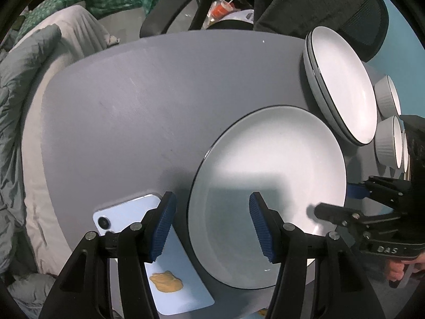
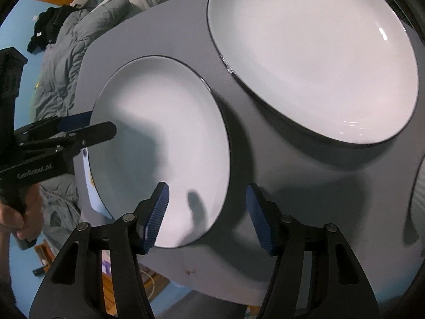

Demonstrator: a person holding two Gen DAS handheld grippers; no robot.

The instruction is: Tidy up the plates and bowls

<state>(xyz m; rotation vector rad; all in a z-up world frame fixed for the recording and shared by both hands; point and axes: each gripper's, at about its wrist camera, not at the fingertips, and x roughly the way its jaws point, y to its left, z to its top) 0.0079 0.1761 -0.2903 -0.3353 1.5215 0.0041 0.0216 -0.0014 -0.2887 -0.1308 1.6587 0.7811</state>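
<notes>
Plate [image 1: 268, 186] flat on grey worktop [image 1: 159, 106], empty; rim sits betw. pads of L tool [image 1: 212, 228] & R tool [image 2: 207, 218], both apart, nothing clamped. Worktop bare beyond the plate's left edge.

The grey table [image 1: 159, 101] bears a lone white plate [image 1: 268, 175] at about four o'clock, a stack of plates [image 1: 342, 85] at two, small ribbed bowls [image 1: 386, 143] (partly cut off) at three, and a blue phone [image 1: 127, 218] at seven.
</notes>
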